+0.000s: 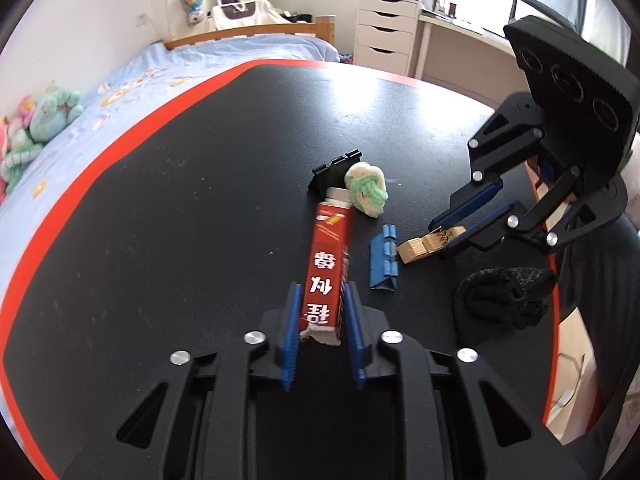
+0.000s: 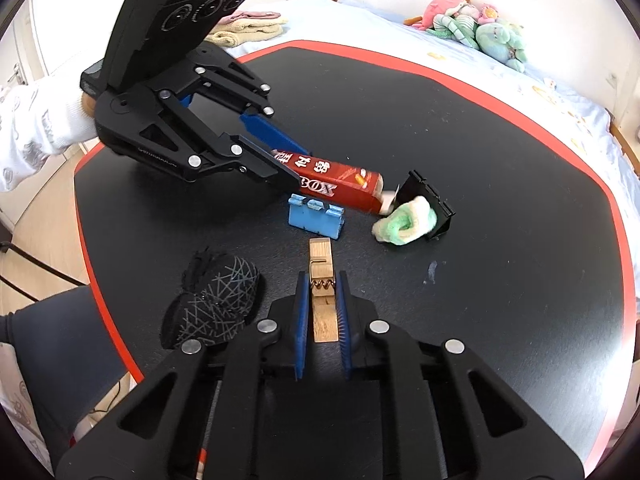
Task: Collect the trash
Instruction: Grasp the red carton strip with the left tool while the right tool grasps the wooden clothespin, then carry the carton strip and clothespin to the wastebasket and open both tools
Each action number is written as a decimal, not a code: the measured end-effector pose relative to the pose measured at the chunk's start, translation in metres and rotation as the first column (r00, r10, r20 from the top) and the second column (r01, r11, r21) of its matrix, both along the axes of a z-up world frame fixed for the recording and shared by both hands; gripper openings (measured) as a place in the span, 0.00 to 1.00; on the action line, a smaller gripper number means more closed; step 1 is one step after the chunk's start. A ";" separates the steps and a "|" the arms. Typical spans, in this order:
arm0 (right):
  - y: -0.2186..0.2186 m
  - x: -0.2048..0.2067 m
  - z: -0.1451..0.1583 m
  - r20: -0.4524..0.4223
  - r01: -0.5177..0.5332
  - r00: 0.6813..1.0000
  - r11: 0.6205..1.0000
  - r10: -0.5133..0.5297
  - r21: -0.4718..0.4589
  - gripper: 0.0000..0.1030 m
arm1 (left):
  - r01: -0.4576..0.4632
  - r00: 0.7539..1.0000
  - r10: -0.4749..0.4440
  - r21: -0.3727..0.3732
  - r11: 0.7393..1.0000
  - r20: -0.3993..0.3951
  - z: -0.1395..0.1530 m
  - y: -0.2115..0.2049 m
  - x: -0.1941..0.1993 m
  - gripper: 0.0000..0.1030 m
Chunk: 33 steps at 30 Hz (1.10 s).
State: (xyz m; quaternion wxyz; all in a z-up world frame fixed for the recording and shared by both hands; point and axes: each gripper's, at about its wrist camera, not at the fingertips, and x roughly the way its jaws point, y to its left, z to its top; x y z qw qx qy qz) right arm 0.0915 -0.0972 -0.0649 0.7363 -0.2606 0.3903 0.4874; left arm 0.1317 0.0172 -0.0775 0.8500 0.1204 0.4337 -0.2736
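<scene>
My left gripper [image 1: 321, 294] is shut on the near end of a long red carton [image 1: 326, 268]; the carton also shows in the right wrist view [image 2: 340, 186], slanting down to the black table [image 1: 160, 220]. My right gripper [image 2: 322, 280] is shut on a wooden clothespin [image 2: 321, 276], which lies flat on the table; the clothespin also shows in the left wrist view [image 1: 424, 246]. The carton's far end touches a green and cream sock ball [image 1: 366, 192] and a black binder clip [image 1: 334, 172].
A blue binder clip [image 2: 316, 216] lies between carton and clothespin. A black rolled sock [image 2: 218, 296] sits near the table's red edge. A bed with plush toys [image 2: 472, 20] is beyond the table. White drawers [image 1: 386, 30] and a desk stand by the window.
</scene>
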 end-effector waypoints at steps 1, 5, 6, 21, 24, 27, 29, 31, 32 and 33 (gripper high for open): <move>0.000 -0.001 0.000 -0.002 0.007 1.000 1.000 -0.007 0.000 0.12 | -0.013 1.000 0.013 -0.004 1.000 0.000 0.001 0.000 -0.003 0.16; -0.005 -0.008 0.002 -0.004 0.040 0.999 0.999 -0.040 0.005 0.12 | -0.068 0.998 0.068 -0.027 0.997 0.013 0.009 0.003 -0.009 0.16; -0.007 -0.009 0.004 -0.004 0.055 0.999 0.998 -0.054 0.012 0.12 | -0.081 0.997 0.082 -0.031 0.996 0.017 0.010 0.003 -0.010 0.16; -0.035 -0.048 0.046 0.013 0.168 0.985 0.983 -0.170 0.074 0.12 | -0.188 0.980 0.190 -0.044 0.981 0.051 0.052 -0.019 -0.063 0.16; -0.043 -0.057 0.054 0.014 0.188 0.982 0.978 -0.190 0.093 0.12 | -0.193 0.978 0.195 -0.040 0.980 0.070 0.061 -0.030 -0.078 0.16; -0.053 -0.069 0.065 0.020 0.204 0.978 0.972 -0.208 0.114 0.12 | -0.188 0.978 0.192 -0.060 0.980 0.080 0.069 -0.039 -0.092 0.16; -0.059 -0.080 0.070 0.026 0.216 0.975 0.968 -0.221 0.126 0.12 | -0.185 0.978 0.191 -0.067 0.980 0.087 0.073 -0.046 -0.103 0.16; -0.065 -0.091 0.075 0.034 0.223 0.973 0.966 -0.229 0.134 0.12 | -0.183 0.978 0.189 -0.073 0.980 0.088 0.075 -0.052 -0.111 0.16; -0.068 -0.096 0.076 0.038 0.226 0.972 0.965 -0.233 0.135 0.12 | -0.180 0.978 0.187 -0.076 0.981 0.088 0.075 -0.055 -0.115 0.16; -0.069 -0.099 0.076 0.043 0.230 0.970 0.964 -0.238 0.135 0.12 | -0.179 0.979 0.186 -0.080 0.981 0.088 0.075 -0.057 -0.119 0.16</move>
